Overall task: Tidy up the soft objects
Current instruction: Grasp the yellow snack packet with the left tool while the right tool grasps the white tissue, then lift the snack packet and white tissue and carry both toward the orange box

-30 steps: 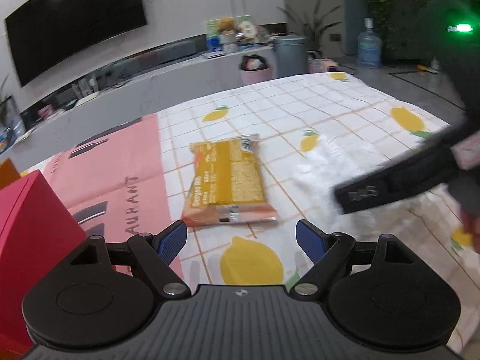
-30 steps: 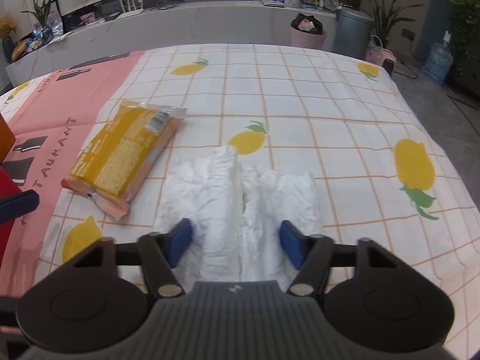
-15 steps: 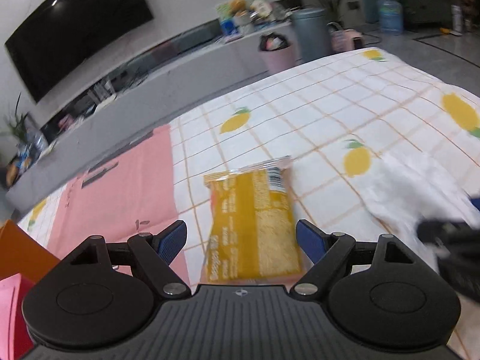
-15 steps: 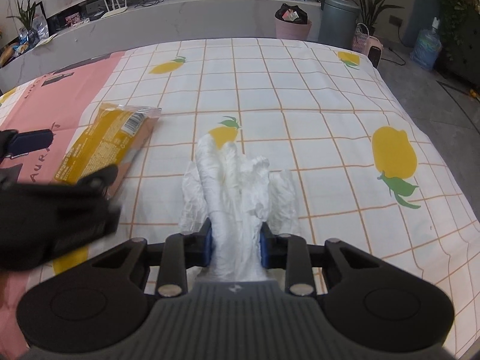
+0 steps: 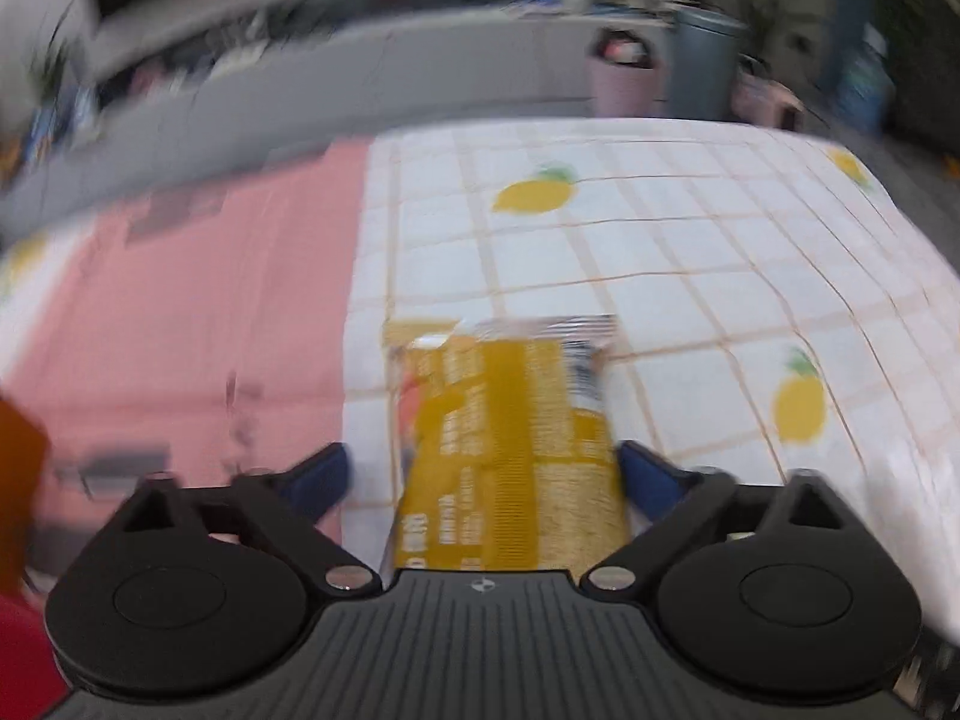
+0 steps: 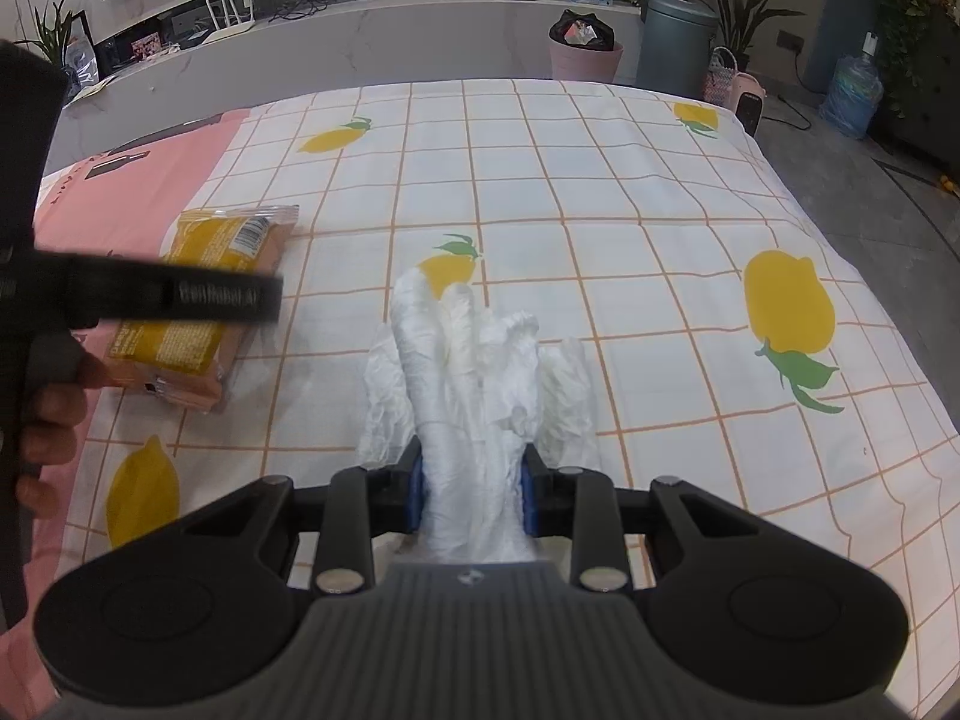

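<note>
A yellow snack packet (image 5: 510, 420) lies on the lemon-print tablecloth (image 5: 690, 252). My left gripper (image 5: 483, 474) is open and straddles the packet's near end, with a gap at the left finger; this view is blurred. In the right wrist view the same packet (image 6: 222, 240) lies at the left, partly behind the black body of the left tool (image 6: 180, 297) and a hand (image 6: 54, 396). My right gripper (image 6: 471, 480) is shut on a crumpled white bundle (image 6: 474, 360), whose far part rests on the cloth.
A pink cloth (image 5: 180, 330) covers the table's left part. A red box (image 5: 24, 648) and an orange one (image 5: 18, 450) stand at the near left. Beyond the table are a long grey counter (image 6: 390, 30), a pink bin (image 6: 585, 57) and a grey bin (image 6: 675, 42).
The left gripper has swung and moved forward over the yellow packet, which now lies between its open fingers. The right gripper has shut on the white bundle and squeezed it narrow.
</note>
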A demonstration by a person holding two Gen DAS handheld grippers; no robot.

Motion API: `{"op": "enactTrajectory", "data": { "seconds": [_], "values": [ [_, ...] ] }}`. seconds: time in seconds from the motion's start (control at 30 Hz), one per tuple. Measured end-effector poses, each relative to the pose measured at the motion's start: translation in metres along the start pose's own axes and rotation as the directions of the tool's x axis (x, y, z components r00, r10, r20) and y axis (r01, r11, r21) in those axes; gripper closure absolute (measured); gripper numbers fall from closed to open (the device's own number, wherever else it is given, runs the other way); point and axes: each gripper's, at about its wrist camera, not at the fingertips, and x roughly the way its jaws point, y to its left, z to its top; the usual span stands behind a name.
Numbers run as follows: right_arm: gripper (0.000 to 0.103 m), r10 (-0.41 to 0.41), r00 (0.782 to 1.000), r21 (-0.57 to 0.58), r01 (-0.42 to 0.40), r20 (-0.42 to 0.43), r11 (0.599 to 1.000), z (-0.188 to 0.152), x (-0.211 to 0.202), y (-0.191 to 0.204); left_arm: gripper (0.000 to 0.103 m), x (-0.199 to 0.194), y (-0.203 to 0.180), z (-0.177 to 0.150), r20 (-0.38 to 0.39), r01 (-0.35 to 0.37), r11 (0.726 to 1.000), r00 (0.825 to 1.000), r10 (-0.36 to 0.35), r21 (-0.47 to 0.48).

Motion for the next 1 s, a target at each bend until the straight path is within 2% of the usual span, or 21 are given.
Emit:
{"op": "enactTrajectory", "data": {
  "seconds": [0.03, 0.13, 0.33, 0.43, 0.47, 0.7, 0.87, 1.0],
  "values": [
    [0.074, -0.001, 1.000, -0.002, 0.001, 0.000, 1.000, 0.000, 0.000, 0.000, 0.000, -0.001, 0.004, 0.000, 0.017, 0.001, 1.000, 1.000, 0.000, -0.017],
    [0.074, -0.001, 1.000, -0.002, 0.001, 0.001, 1.000, 0.000, 0.000, 0.000, 0.000, -0.002, 0.001, -0.003, 0.040, 0.006, 0.999, 0.999, -0.008, 0.043],
    [0.074, -0.002, 1.000, -0.005, 0.002, 0.002, 1.000, 0.000, 0.000, 0.001, 0.000, -0.011, -0.002, -0.012, 0.082, 0.012, 0.999, 0.997, -0.014, 0.031],
    [0.074, -0.004, 1.000, -0.011, 0.004, 0.003, 1.000, -0.001, 0.000, 0.001, 0.021, -0.017, -0.009, -0.017, 0.111, 0.023, 0.999, 0.993, -0.028, 0.049],
    [0.074, -0.004, 1.000, -0.012, 0.004, 0.003, 1.000, -0.001, 0.000, 0.001, 0.023, -0.019, -0.013, -0.018, 0.118, 0.012, 0.998, 0.993, -0.019, 0.063],
    [0.074, -0.009, 1.000, -0.025, 0.009, 0.004, 1.000, -0.001, 0.000, 0.003, 0.027, -0.022, -0.019, -0.024, 0.142, -0.011, 0.997, 0.990, 0.000, 0.079],
    [0.076, -0.017, 1.000, 0.012, 0.017, 0.021, 1.000, -0.001, -0.001, 0.003, 0.030, -0.028, -0.022, -0.031, 0.165, -0.019, 0.994, 0.986, 0.001, 0.105],
    [0.078, -0.023, 0.999, 0.000, 0.023, 0.044, 1.000, -0.002, -0.005, 0.008, 0.030, -0.034, -0.021, -0.032, 0.179, -0.041, 0.995, 0.983, 0.025, 0.086]
  ]
}}
